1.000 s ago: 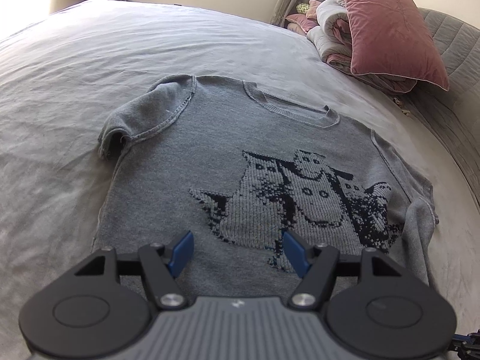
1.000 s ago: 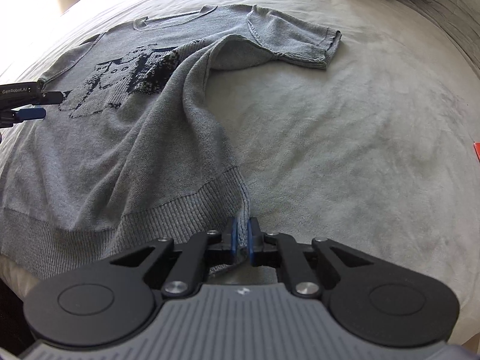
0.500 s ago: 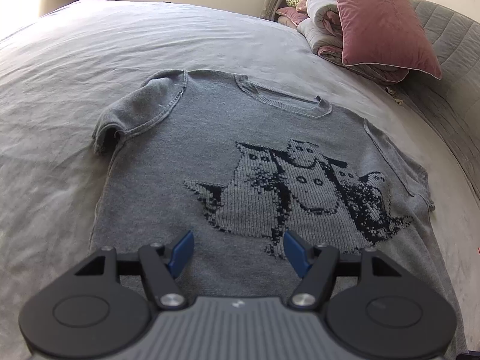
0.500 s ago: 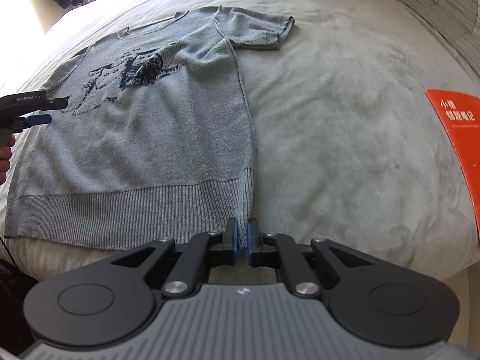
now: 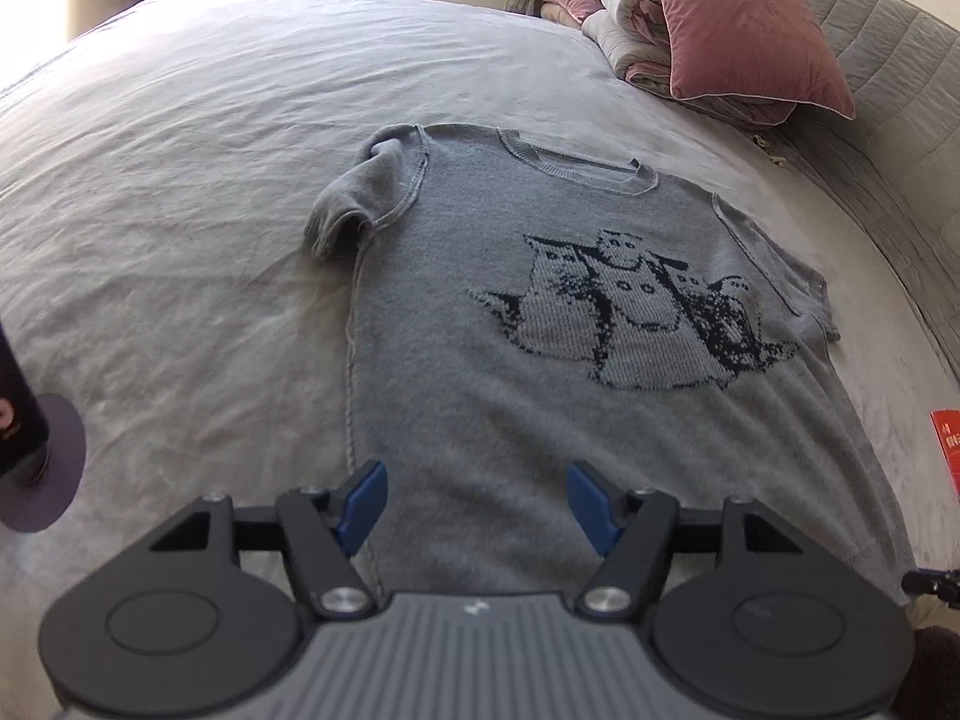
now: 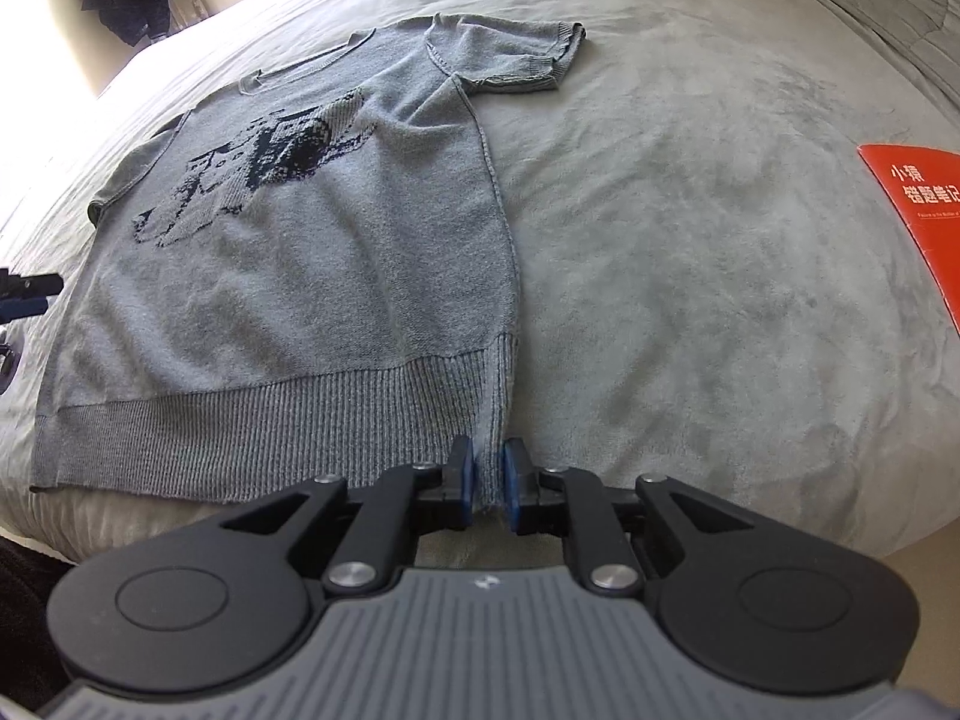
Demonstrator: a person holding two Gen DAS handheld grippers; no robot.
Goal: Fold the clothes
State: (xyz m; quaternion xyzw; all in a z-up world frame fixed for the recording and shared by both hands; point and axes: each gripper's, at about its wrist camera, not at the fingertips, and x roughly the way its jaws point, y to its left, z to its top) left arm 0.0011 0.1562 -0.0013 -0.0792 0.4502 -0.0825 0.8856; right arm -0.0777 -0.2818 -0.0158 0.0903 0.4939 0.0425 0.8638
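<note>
**Sweater laid flat, first fold still to come**

We have the grey knitted short-sleeved sweater with the dark cat pattern spread face up on the grey bed, neckline away from us, ribbed hem at the bed's near edge. Our right gripper is opening: its blue pads stand narrowly apart, the hem's right corner still between them but no longer pinched. Our left gripper hangs wide and empty over the lower left part of the sweater, beside the side seam. We judge the flattening step is ending and no fold is made yet. The far left sleeve lies bunched, so we would smooth it, then take one side and bring it across. An orange booklet lies well apart to the right.
</note>
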